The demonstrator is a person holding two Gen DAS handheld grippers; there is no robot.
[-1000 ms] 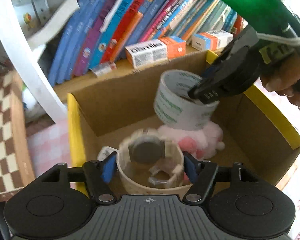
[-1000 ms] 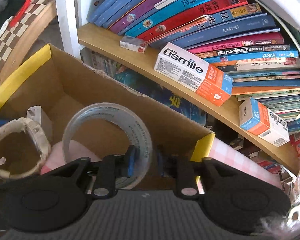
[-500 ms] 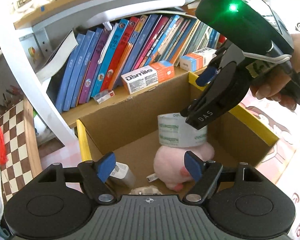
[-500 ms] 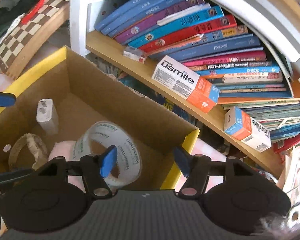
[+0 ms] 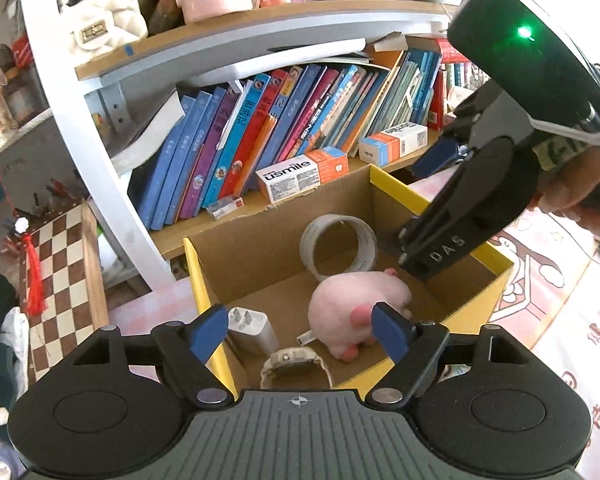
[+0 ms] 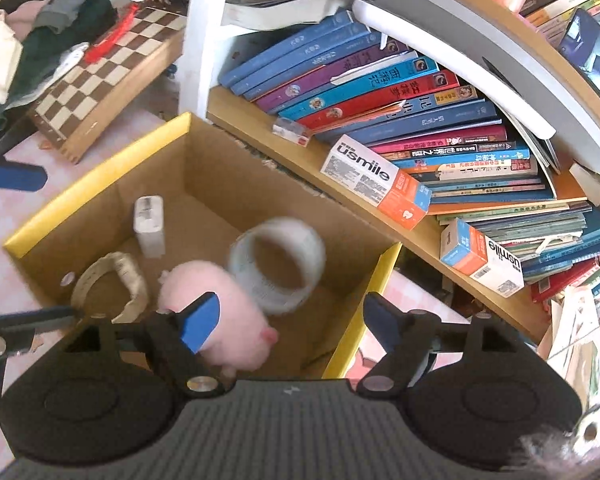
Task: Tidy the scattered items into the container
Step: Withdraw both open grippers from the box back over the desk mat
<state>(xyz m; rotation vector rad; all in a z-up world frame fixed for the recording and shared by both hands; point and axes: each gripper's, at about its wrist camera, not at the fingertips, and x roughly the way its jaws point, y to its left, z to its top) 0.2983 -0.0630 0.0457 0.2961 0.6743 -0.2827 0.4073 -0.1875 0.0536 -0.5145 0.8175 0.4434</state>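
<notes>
A cardboard box with yellow-edged flaps holds a tape roll on its edge against the back, a pink plush toy, a beige watch and a white charger. My left gripper is open and empty above the box's near edge. My right gripper is open and empty above the box; it also shows in the left wrist view at the right.
A bookshelf with leaning books and toothpaste boxes stands right behind the box. A chessboard leans at the left beside a pile of clothes. A printed floor mat lies to the right.
Both grippers opened and rose away from the box. The watch dropped from the left one, the tape roll from the right one; the roll has rolled off the plush to the back of the box.
</notes>
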